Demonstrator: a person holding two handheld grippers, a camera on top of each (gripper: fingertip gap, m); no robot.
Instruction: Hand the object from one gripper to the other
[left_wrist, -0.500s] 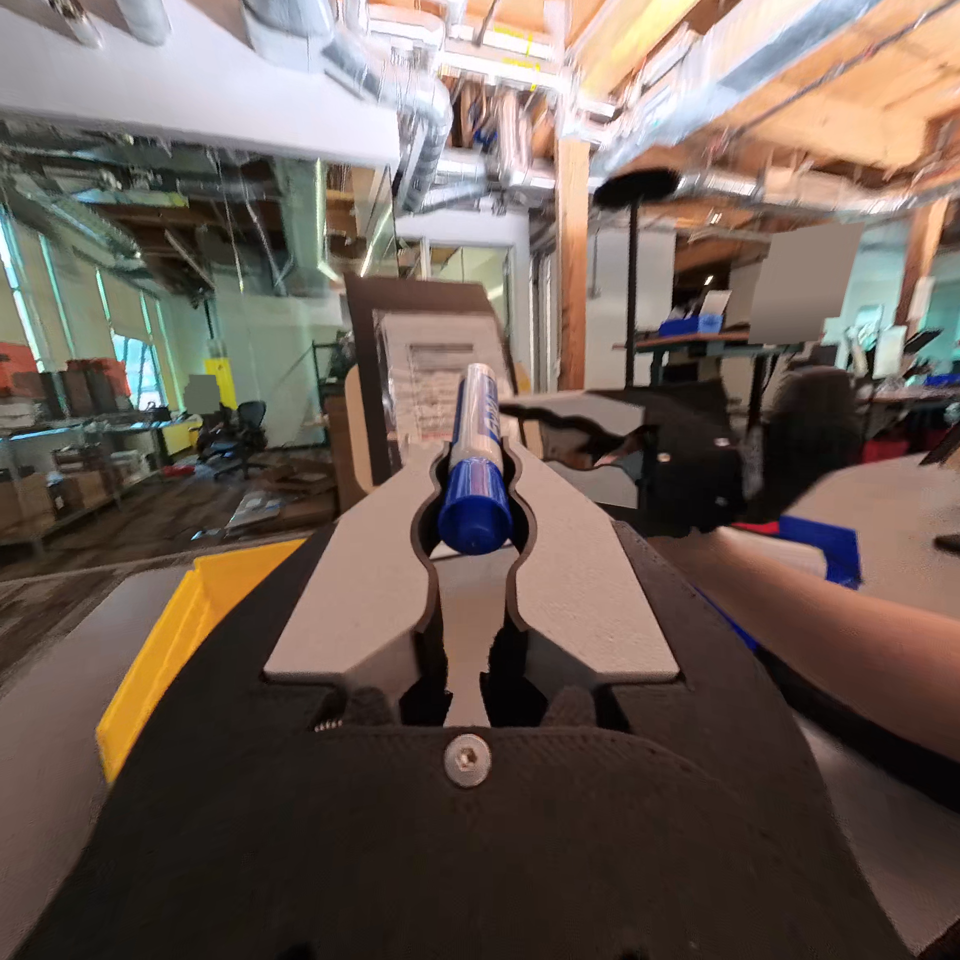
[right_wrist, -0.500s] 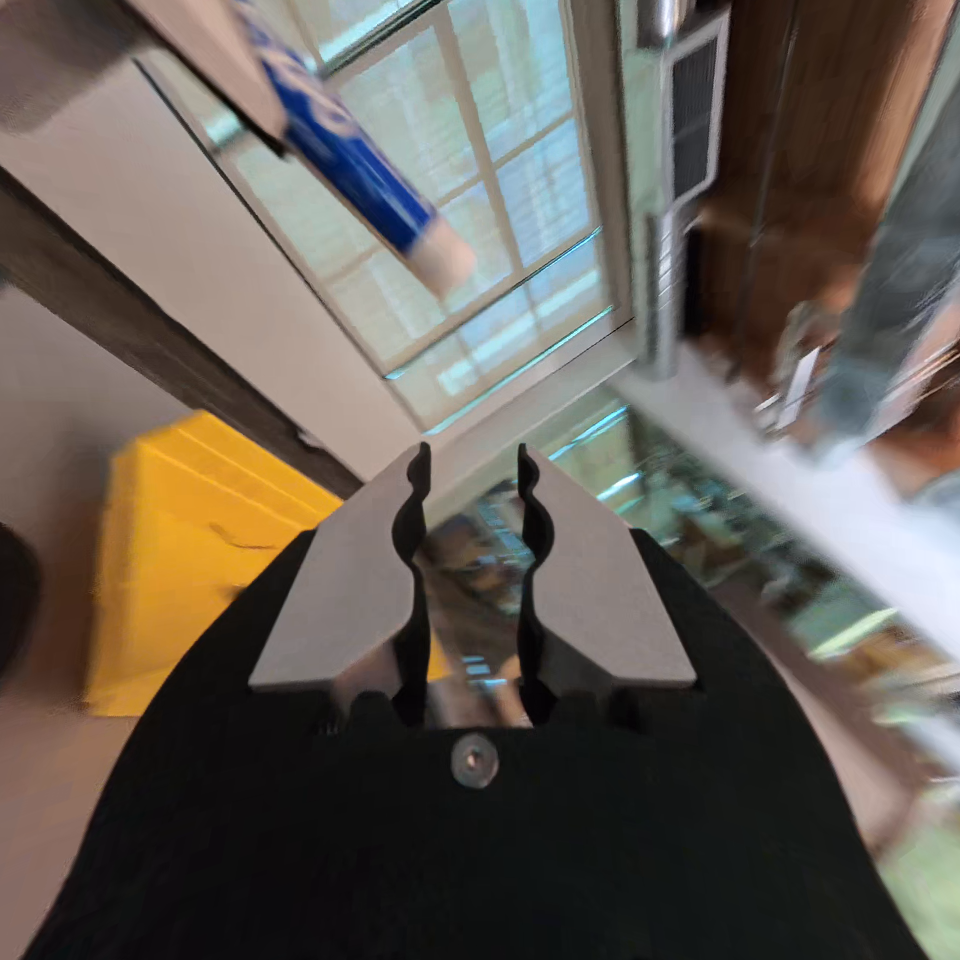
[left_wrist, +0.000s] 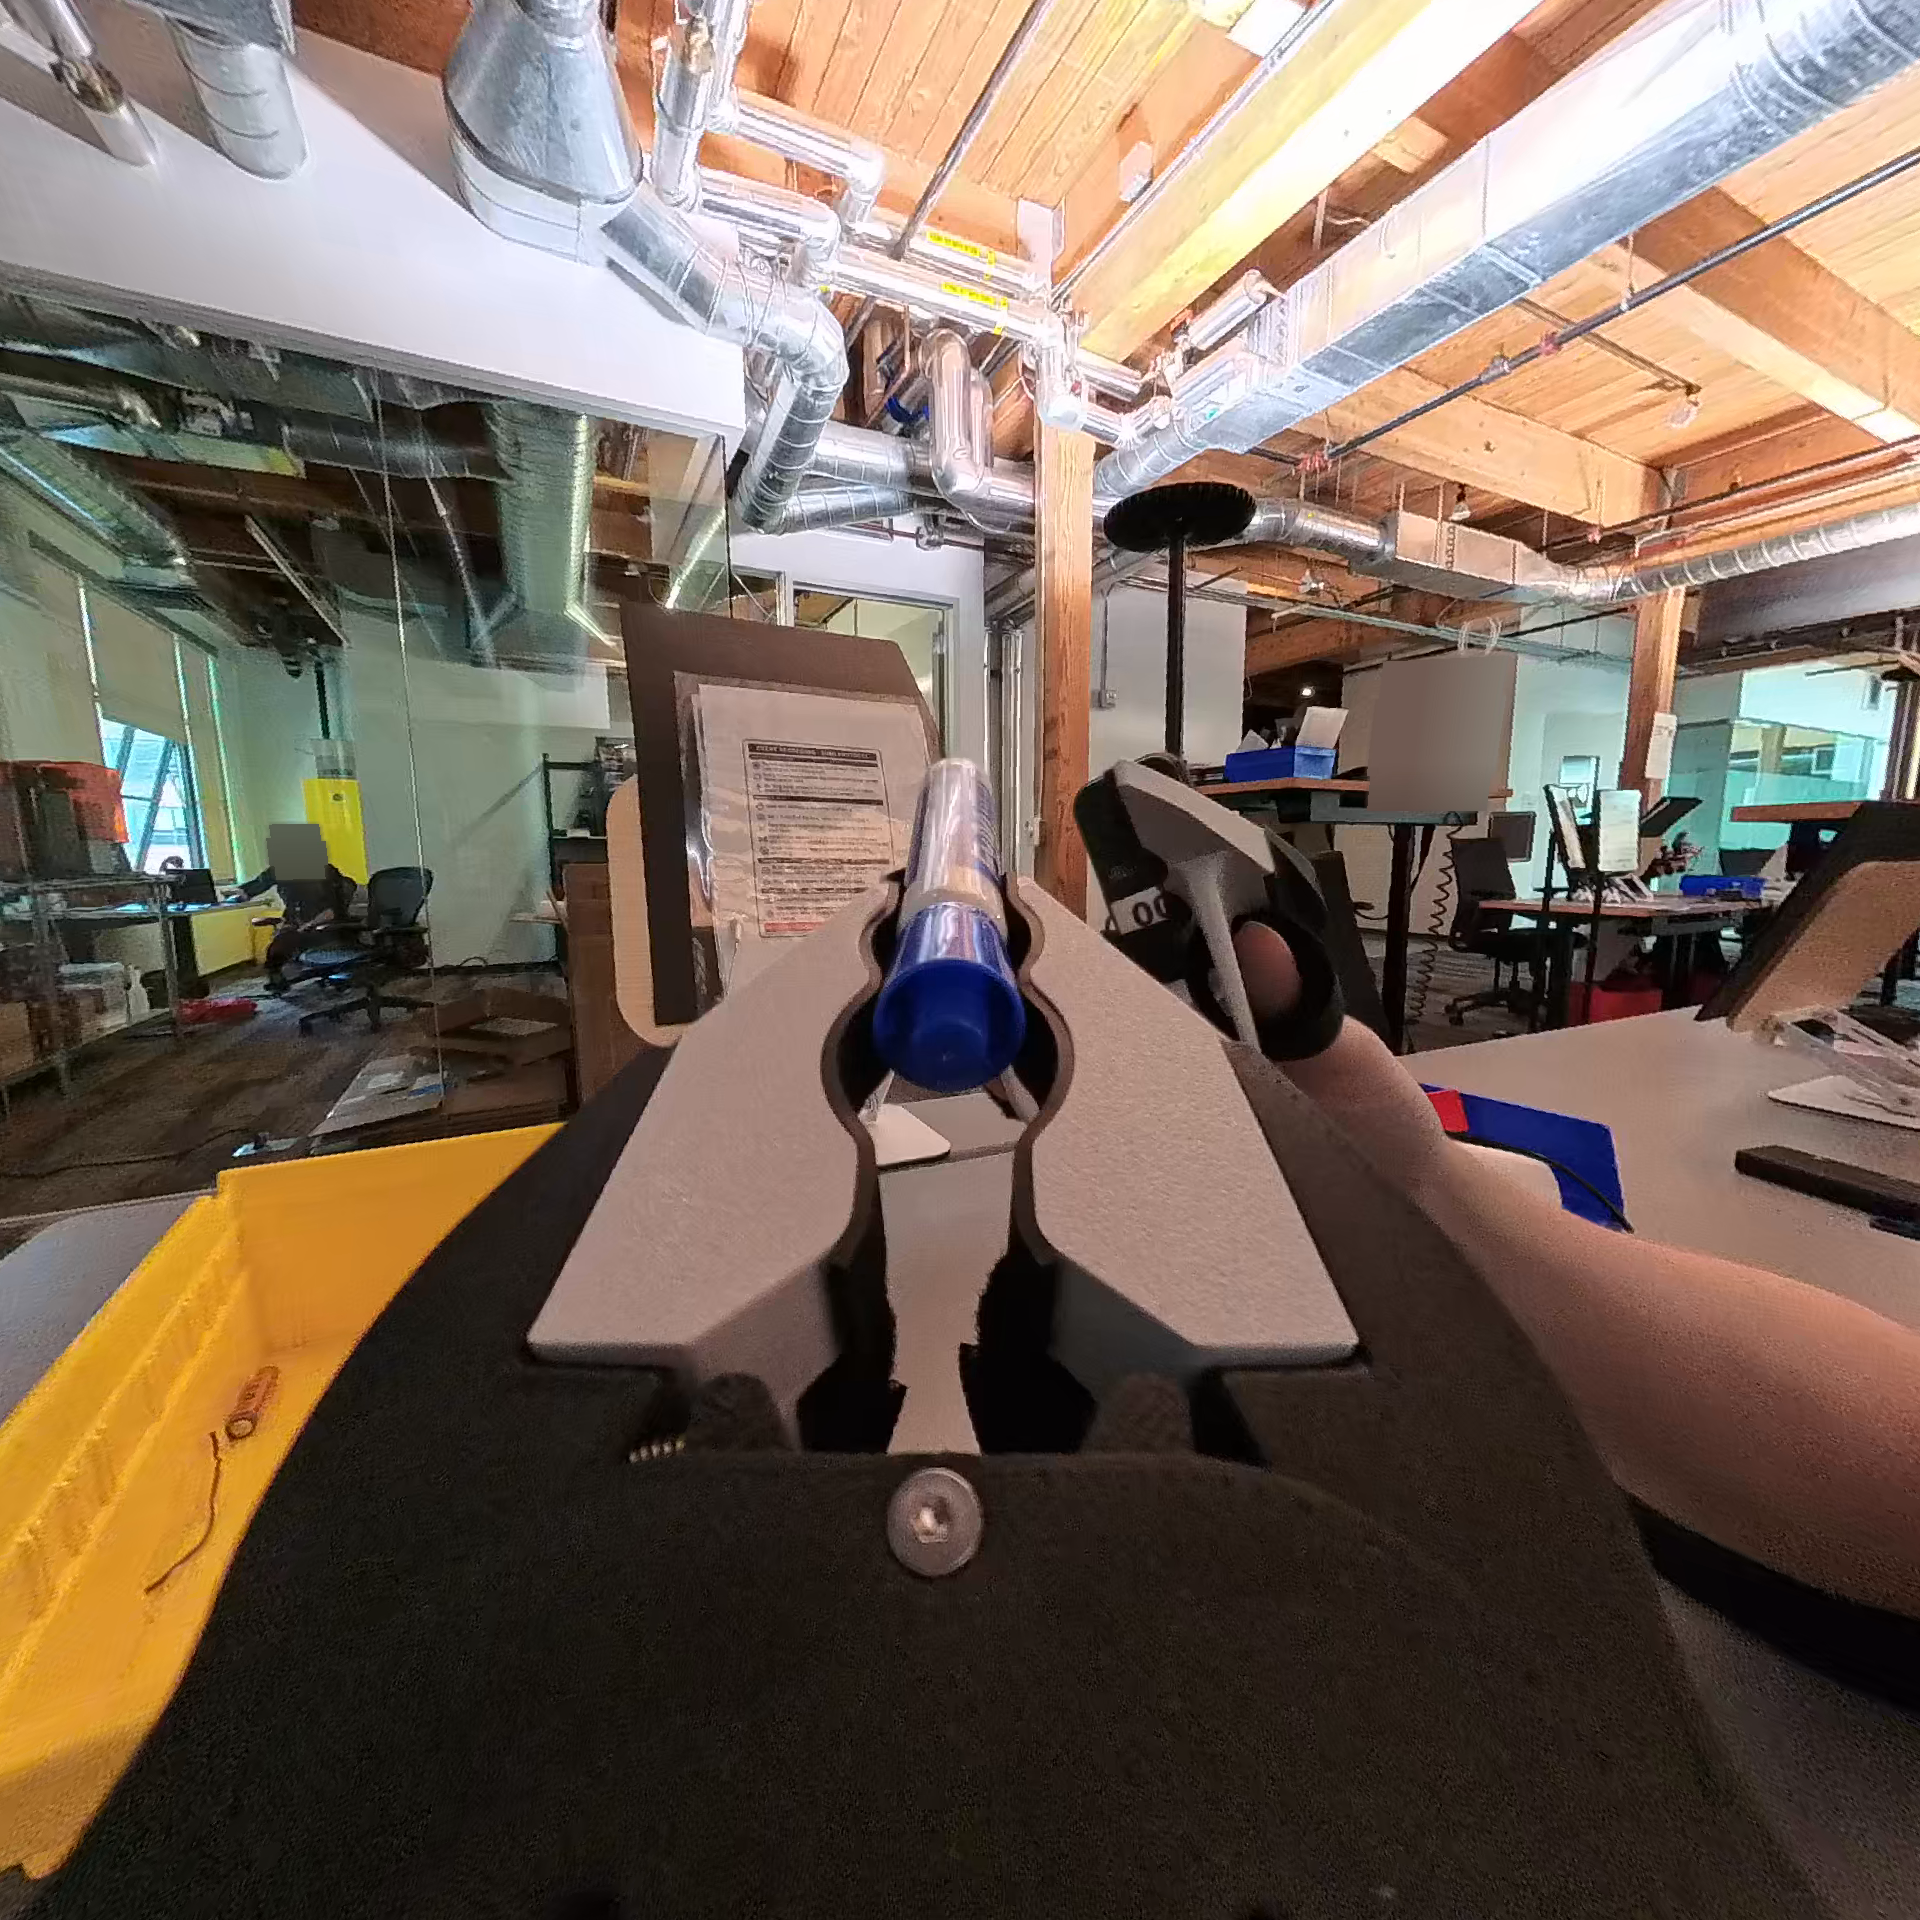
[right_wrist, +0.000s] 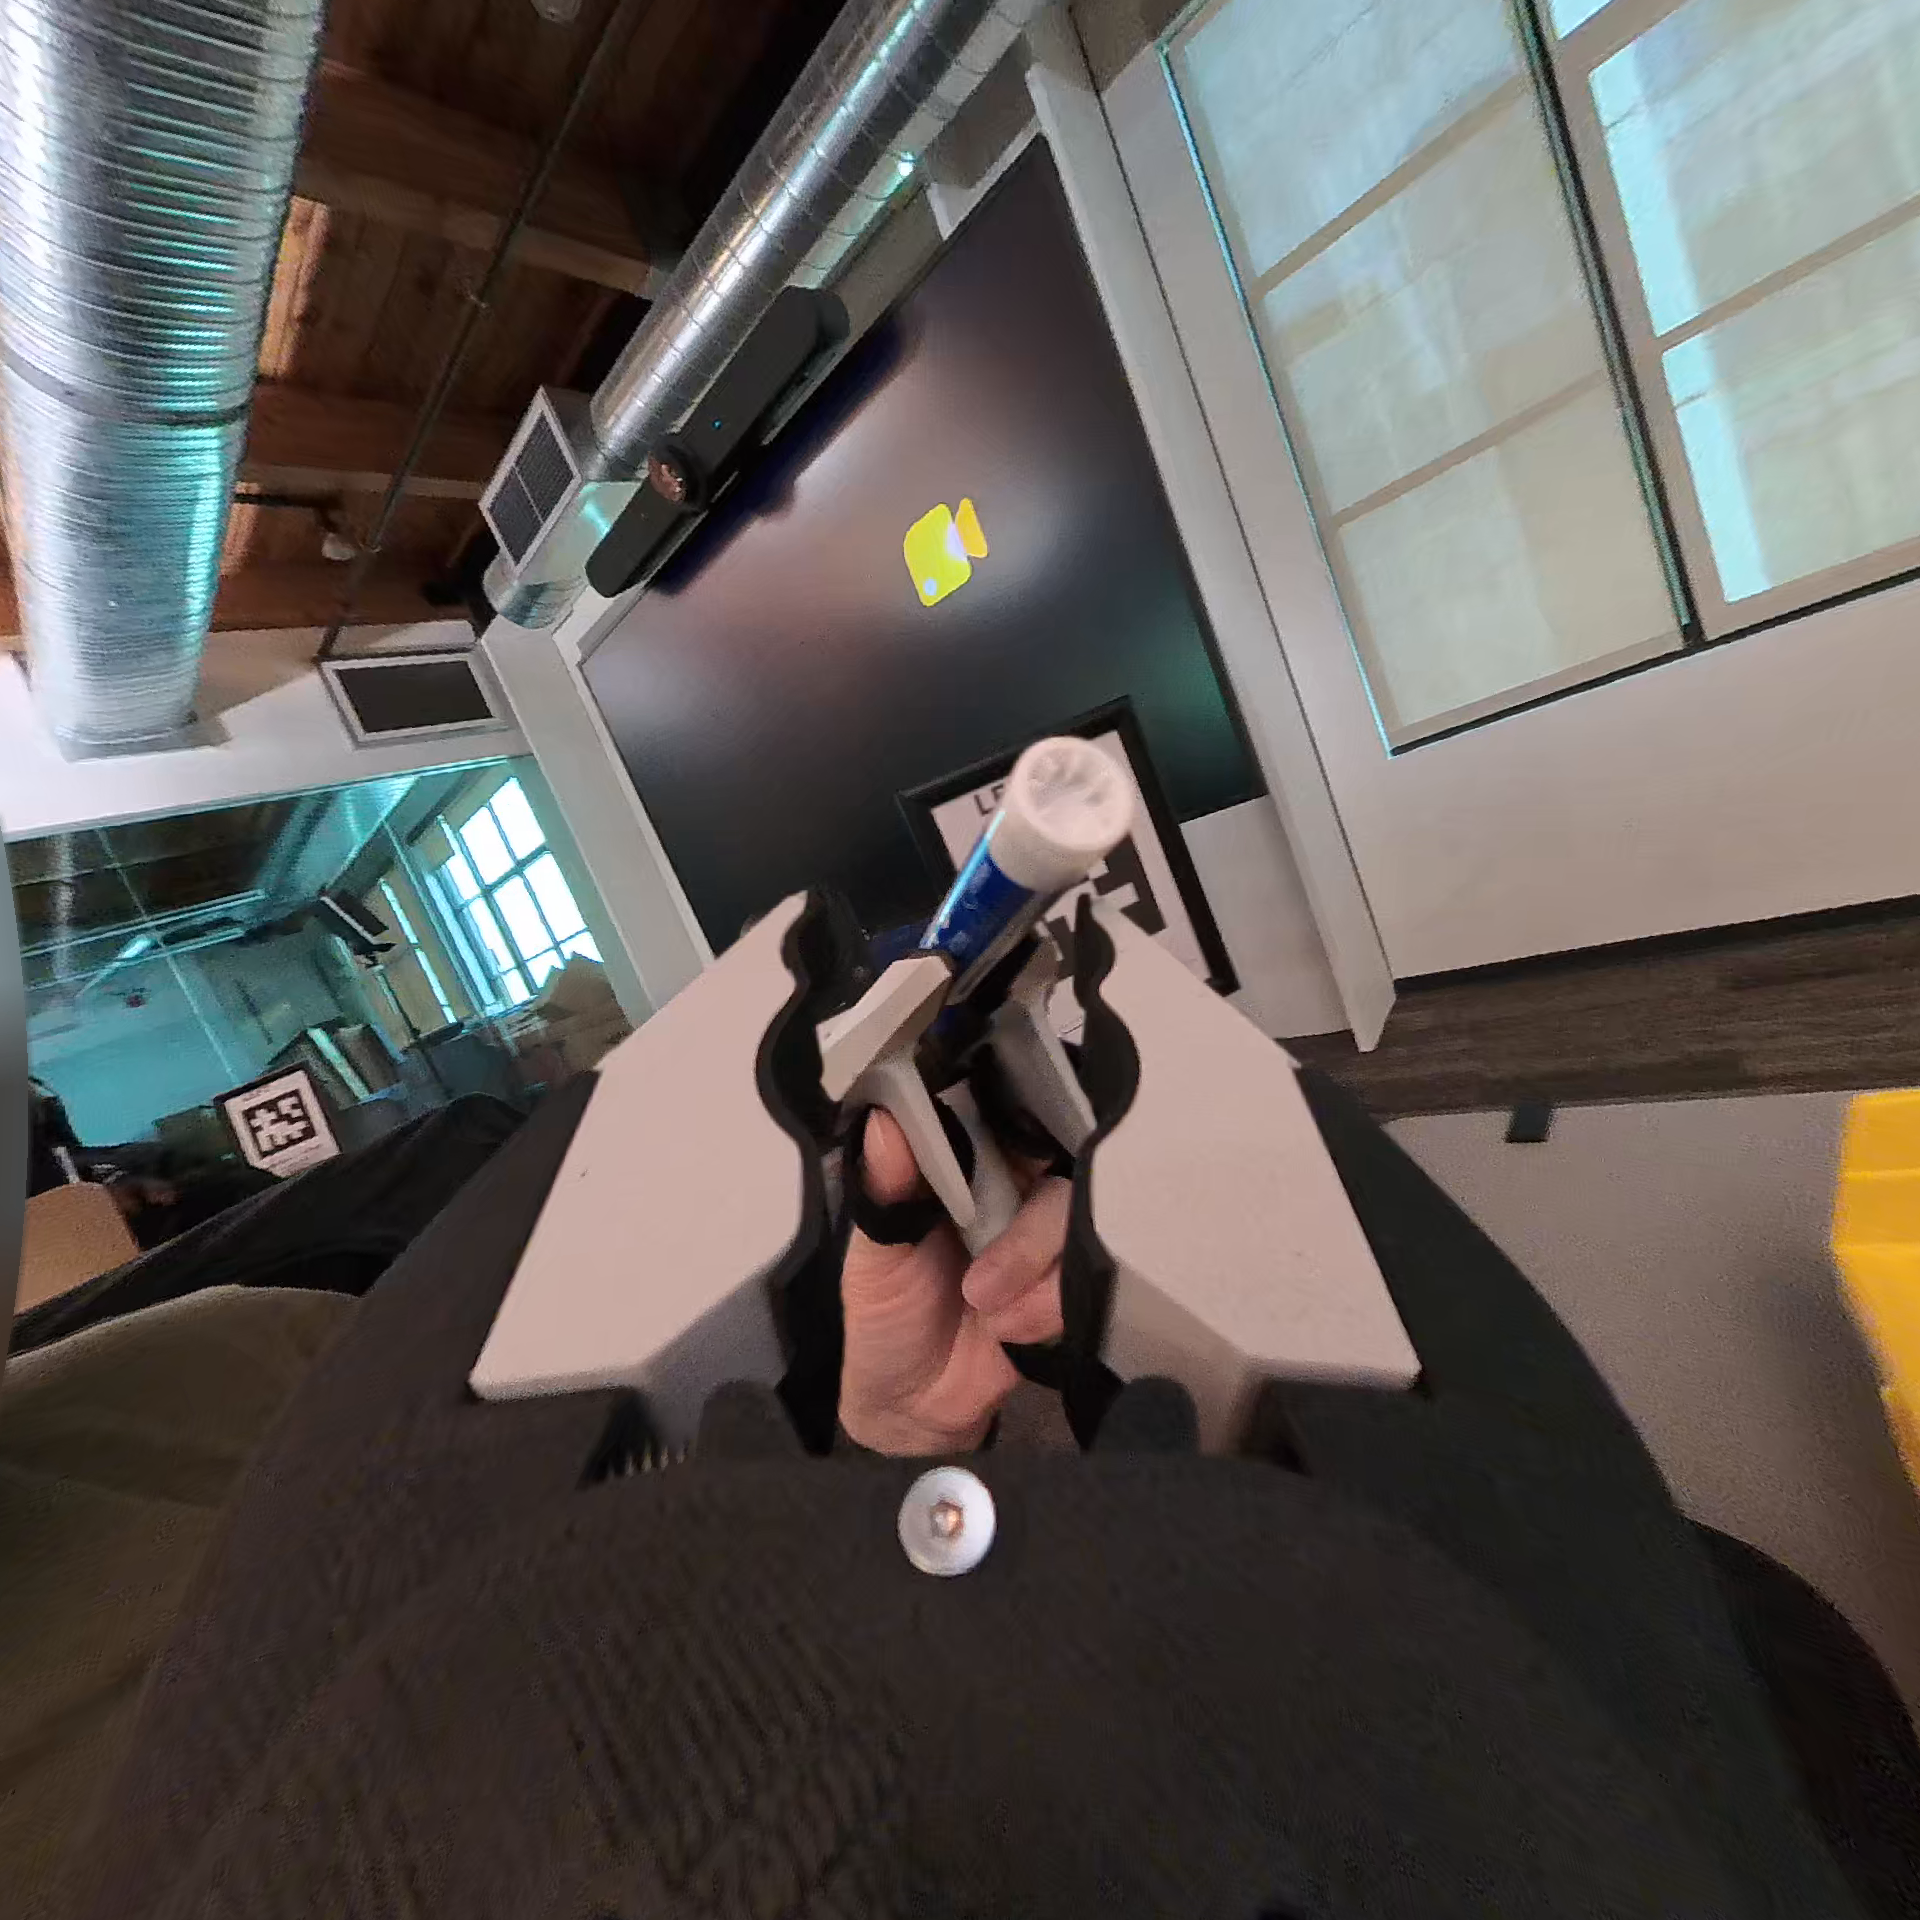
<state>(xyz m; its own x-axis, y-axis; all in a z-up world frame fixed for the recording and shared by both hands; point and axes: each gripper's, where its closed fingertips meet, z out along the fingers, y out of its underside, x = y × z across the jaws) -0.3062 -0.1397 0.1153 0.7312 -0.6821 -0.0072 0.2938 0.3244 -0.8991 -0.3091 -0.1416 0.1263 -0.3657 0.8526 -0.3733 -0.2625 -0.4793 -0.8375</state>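
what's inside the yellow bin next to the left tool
In the yellow bin, an orange battery-like cylinder and a thin dark wire lie on the floor. The left tool, gripping the marker, covers the bin's right part.

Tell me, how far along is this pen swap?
Done: the left gripper has the blue marker clamped and raised. In hand: the right gripper is open, pointed at the marker's white end, not around it. Left: closing on it, then the left letting go.

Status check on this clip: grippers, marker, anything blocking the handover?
Left gripper shut on blue marker, white end pointing forward. Right gripper open, facing the marker, not gripping it. Nothing between them; yellow bin off to the side.
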